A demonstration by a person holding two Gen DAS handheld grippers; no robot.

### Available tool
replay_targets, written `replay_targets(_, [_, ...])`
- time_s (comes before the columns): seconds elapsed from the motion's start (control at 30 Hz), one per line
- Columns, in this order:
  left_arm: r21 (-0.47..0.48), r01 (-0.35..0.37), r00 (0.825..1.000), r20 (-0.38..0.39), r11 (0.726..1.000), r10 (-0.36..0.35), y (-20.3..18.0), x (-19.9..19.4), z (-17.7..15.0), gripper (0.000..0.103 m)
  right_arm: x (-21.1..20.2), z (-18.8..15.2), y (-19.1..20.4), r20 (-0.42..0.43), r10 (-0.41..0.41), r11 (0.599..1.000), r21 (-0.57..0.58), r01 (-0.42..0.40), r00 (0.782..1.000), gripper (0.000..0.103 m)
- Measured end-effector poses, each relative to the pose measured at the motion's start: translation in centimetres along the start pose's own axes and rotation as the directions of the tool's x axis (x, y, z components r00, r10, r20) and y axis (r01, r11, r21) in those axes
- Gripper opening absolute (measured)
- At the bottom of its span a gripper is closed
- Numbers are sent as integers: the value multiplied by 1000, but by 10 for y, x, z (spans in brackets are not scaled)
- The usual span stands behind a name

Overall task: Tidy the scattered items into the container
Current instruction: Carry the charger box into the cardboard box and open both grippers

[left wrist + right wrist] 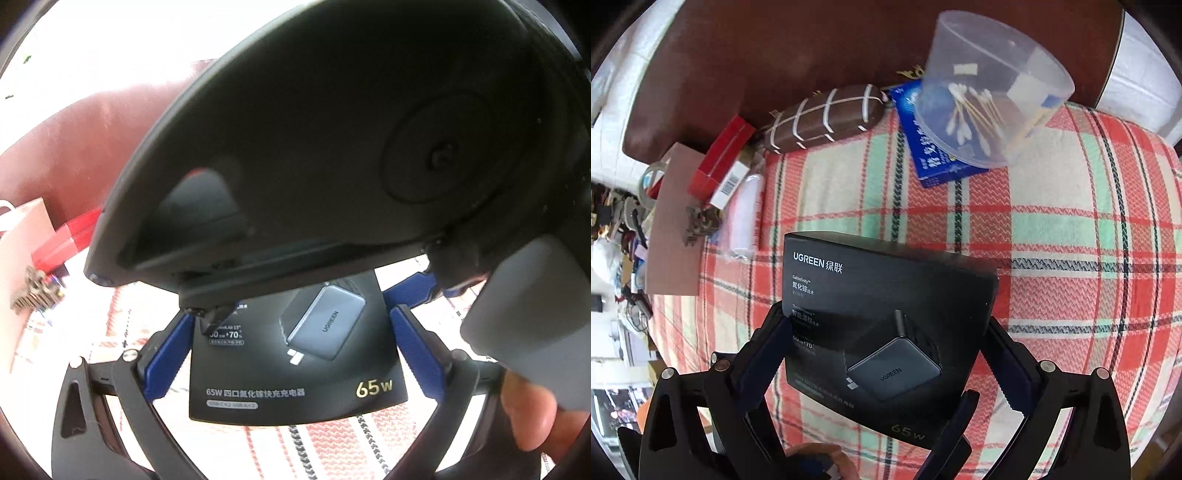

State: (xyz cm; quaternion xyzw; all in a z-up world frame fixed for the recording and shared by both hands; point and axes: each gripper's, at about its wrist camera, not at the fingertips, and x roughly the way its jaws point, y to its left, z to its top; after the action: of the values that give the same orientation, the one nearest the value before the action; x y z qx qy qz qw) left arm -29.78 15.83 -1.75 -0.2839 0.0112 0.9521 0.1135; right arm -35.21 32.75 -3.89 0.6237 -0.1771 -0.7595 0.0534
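A black UGREEN 65 W charger box point(295, 369) point(886, 325) sits between the fingers of both grippers, tilted above the plaid cloth point(1071, 221). My left gripper point(291, 314) has its blue pads against the box's two sides near its far end. My right gripper point(886, 317) straddles the same box with its fingers touching both side edges. Its dark body point(332, 129) fills the upper left wrist view. One left finger point(956, 417) overlaps the box's near corner. A clear plastic tub point(993, 92) holding cotton swabs point(971, 110) lies tipped at the far side.
A blue packet point(923, 147) lies under the tub. To the left are a brown case with white stripes point(823, 118), a red box point(720, 155) and a paper bag point(672, 229). A hand point(816, 458) and a thumb point(532, 410) show at the near edges.
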Motion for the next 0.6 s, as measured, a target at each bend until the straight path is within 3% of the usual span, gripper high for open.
replay_targets(0.17, [4,-25,999,38,1000,25,21,-23,16,102,-21,0,29,31,15,999,-31,-14,999,100])
replay_targets(0.33, [-22,-66,994,91,998,68,61,-54,38,102,-41,2,83,64,31,996,-84,-26,997,100])
replay_targets(0.5, [-70,-142,976,156,987,151,129,-89,63,102,-54,10,170,91,60,982,-186,-43,994,100])
replay_targets(0.6, [-104,-209,956,186,972,225,184,-108,74,102,-50,16,235,91,91,962,-264,-64,992,100])
